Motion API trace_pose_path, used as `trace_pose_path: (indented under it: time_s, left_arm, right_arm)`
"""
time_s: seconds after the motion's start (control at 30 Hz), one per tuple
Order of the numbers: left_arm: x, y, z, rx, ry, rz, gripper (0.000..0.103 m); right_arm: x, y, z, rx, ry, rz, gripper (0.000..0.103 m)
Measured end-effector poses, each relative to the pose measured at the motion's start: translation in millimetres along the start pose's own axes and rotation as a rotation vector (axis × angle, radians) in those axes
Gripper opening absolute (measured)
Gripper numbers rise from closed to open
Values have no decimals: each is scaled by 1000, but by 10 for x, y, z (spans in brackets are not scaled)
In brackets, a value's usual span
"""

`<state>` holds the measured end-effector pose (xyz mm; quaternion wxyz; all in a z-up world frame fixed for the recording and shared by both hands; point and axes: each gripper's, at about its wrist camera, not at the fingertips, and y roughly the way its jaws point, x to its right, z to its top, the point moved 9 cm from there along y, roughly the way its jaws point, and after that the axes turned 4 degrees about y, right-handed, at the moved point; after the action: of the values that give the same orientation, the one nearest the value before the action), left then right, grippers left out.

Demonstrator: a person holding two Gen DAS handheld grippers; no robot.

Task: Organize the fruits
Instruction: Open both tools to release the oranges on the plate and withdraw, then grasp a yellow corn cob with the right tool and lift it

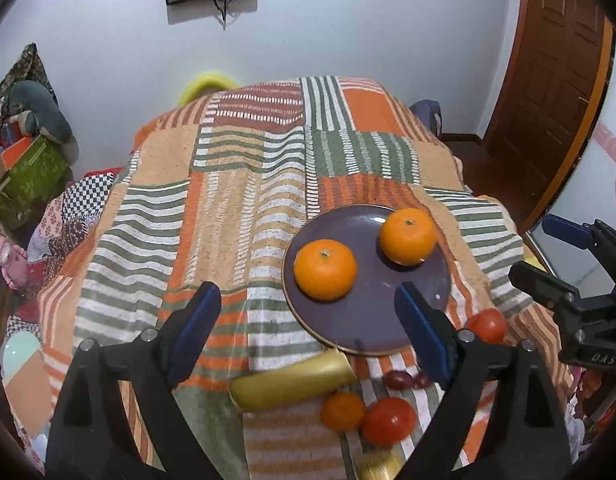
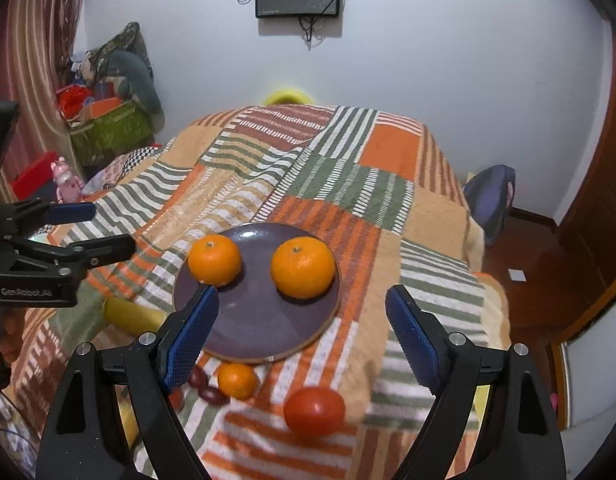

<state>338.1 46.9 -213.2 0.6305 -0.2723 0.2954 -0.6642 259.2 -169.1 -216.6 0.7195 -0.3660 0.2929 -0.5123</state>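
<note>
Both wrist views angled down, sharing plate (image 1: 435, 292)

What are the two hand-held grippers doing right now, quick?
Left hand-held gripper: open, holding nothing.
Right hand-held gripper: open, holding nothing.

Plate (image 2: 244, 336) front half bare, oranges (image 2: 302, 267) behind, blanket (image 1: 212, 208) beyond apparently clear (fisheye)
</note>
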Motion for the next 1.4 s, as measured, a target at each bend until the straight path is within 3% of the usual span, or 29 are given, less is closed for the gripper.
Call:
trace_pose_path:
  time_s: [0.27, 0.57, 0.77, 0.9, 0.97, 1.13, 1.4]
  left_arm:
    - [277, -200, -292, -4, 47, -20, 95]
    - [443, -50, -762, -115, 45, -76, 95]
    - [553, 143, -1030, -194, 31, -121, 95]
    - [630, 211, -1131, -217, 40, -139, 83]
    - [662, 238, -1163, -228, 43, -147, 78]
    - [585, 159, -1157, -211, 20, -139, 76]
    - [134, -200, -1224, -164, -27, -84, 76]
  right_arm:
    - [146, -143, -411, -32, 80, -10, 84]
    - [306, 3, -984, -125, 180, -26, 84]
    - [386, 138, -1085, -149, 209, -26, 83]
    - [357, 172, -1044, -133, 172, -37, 82]
    - [309, 206, -1042, -142, 152, -33, 77]
    - [74, 208, -1096, -163, 149, 37, 75]
    - [-557, 43, -1091, -174, 156, 182, 75]
